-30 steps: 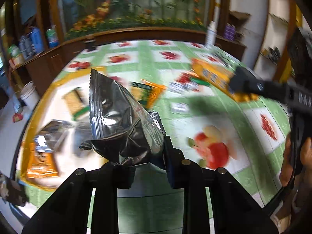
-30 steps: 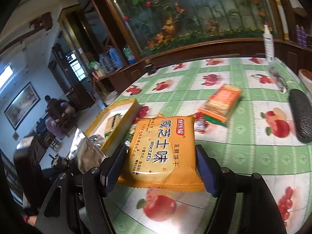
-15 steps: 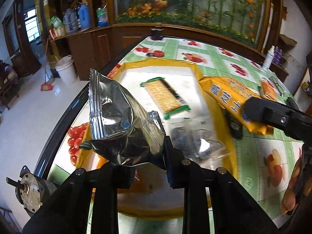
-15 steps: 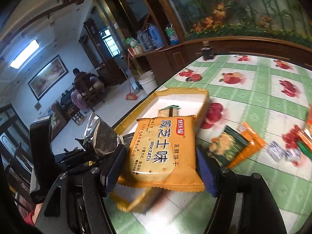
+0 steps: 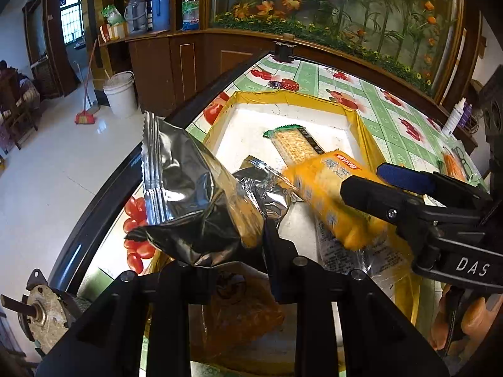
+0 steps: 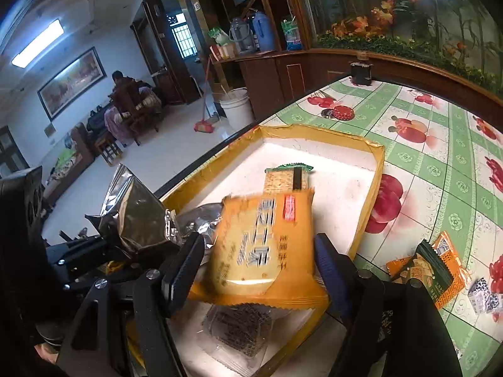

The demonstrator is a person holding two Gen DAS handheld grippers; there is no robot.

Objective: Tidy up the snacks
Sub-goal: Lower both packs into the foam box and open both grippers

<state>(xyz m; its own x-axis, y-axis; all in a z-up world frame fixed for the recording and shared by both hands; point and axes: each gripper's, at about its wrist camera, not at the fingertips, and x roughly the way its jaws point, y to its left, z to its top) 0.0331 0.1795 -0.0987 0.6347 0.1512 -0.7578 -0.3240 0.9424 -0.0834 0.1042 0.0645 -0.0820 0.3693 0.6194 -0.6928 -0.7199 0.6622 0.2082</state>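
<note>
Heads up: your tray point(image 6: 371, 188) already has a cracker pack, a clear pouch and foil bags inside. Your right gripper point(image 6: 257, 264) has the orange biscuit pack point(image 6: 261, 248) between its fingers and your left gripper point(image 5: 220, 251) pinches the silver bag point(image 5: 188, 201), so dropping together could tangle them. A second ago both were over open table; now they're above the tray.

Home living room: fruit-print tablecloth point(image 6: 433, 163), wooden cabinets point(image 5: 176, 62), framed painting point(image 6: 70, 81), broom point(image 6: 204, 122), thermoses point(image 6: 254, 36).
</note>
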